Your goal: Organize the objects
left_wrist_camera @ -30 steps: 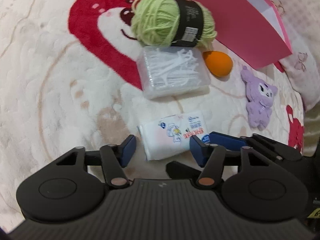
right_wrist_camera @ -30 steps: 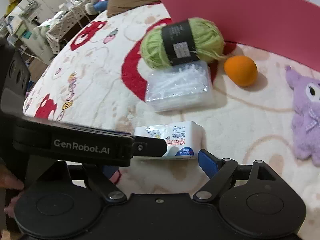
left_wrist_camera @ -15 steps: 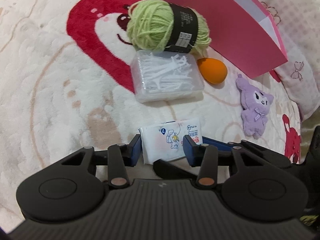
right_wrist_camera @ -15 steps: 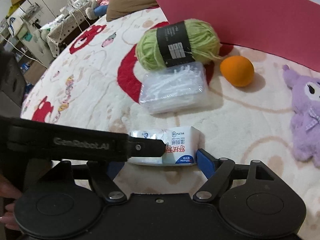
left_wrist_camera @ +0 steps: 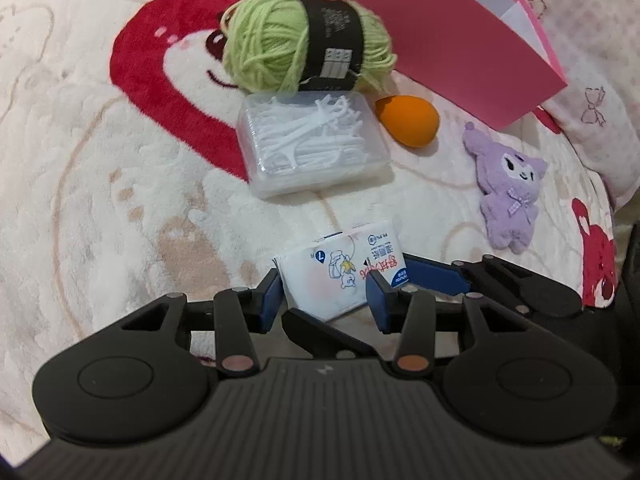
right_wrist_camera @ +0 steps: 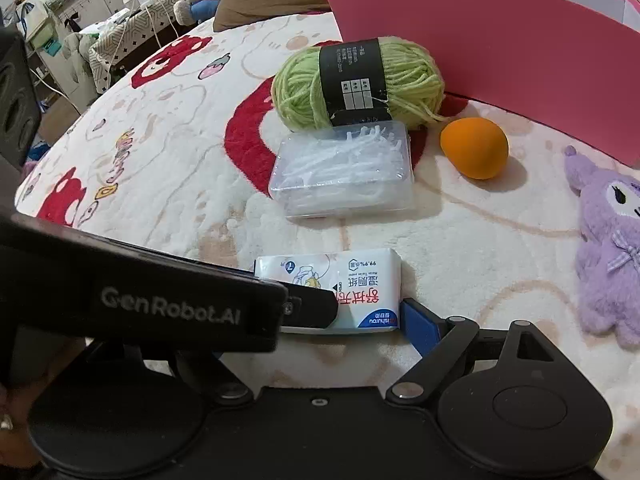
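A white wet-wipe pack (left_wrist_camera: 340, 270) lies on the blanket between the blue pads of my left gripper (left_wrist_camera: 325, 294), whose jaws press its two sides. The pack also shows in the right wrist view (right_wrist_camera: 340, 284). My right gripper (right_wrist_camera: 320, 328) is open beside the pack; its right pad (right_wrist_camera: 420, 326) touches the pack's end, and its left finger is hidden behind my left gripper's body (right_wrist_camera: 160, 304). Behind lie a clear box of floss picks (left_wrist_camera: 312, 142), a green yarn ball (left_wrist_camera: 304, 42), an orange egg-shaped sponge (left_wrist_camera: 408, 120) and a purple plush (left_wrist_camera: 512, 192).
A pink open box (left_wrist_camera: 432, 36) stands at the back right, behind the yarn and sponge. Everything rests on a cream blanket with red bear prints (left_wrist_camera: 100, 160). The bed edge and room furniture (right_wrist_camera: 80, 40) show at far left in the right wrist view.
My left gripper has closed in on the wipe pack from open and drawn back a little with it. The right gripper has stayed beside the pack.
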Demonstrator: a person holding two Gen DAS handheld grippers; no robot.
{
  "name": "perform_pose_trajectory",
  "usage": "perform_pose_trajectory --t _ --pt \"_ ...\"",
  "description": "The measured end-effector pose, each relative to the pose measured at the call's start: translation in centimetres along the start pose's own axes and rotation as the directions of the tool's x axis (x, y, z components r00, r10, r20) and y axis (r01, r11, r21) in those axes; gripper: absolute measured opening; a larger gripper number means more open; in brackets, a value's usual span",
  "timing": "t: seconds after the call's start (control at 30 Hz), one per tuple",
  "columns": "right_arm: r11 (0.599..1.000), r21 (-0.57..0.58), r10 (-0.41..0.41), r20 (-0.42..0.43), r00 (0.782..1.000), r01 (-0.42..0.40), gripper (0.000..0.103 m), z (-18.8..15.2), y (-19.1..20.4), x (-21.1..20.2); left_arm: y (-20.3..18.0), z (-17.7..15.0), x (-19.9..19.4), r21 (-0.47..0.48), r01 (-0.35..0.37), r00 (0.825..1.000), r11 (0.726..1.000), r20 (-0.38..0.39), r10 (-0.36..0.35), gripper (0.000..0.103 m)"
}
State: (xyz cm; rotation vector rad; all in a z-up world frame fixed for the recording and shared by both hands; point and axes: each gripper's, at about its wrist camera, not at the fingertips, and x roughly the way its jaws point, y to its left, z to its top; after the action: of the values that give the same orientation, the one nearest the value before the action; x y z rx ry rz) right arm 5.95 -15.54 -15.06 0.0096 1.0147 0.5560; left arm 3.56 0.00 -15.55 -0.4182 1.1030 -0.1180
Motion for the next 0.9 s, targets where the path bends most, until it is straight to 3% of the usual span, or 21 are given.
perform_pose_trajectory --t 0.5,0.8,0.9 --pt "0.998 -0.018 -0.055 0.025 0.998 0.056 0.087 -0.4 0.2 -1.6 -0.1 -0.1 -1.4 0.009 0.062 0.998 0.998 -0.001 -0.062 0.043" --pt "0.997 -0.001 -0.072 0.052 0.996 0.072 0.087 -0.1 0.9 -2.9 -1.2 0.2 -3.3 0.092 0.078 0.997 0.993 0.02 -0.08 0.043" --pt "0.996 -0.008 -0.091 0.064 0.994 0.092 0.087 0.0 1.3 -3.7 -1.0 0.4 -4.0 0.07 0.121 0.992 0.99 0.019 -0.122 0.043"
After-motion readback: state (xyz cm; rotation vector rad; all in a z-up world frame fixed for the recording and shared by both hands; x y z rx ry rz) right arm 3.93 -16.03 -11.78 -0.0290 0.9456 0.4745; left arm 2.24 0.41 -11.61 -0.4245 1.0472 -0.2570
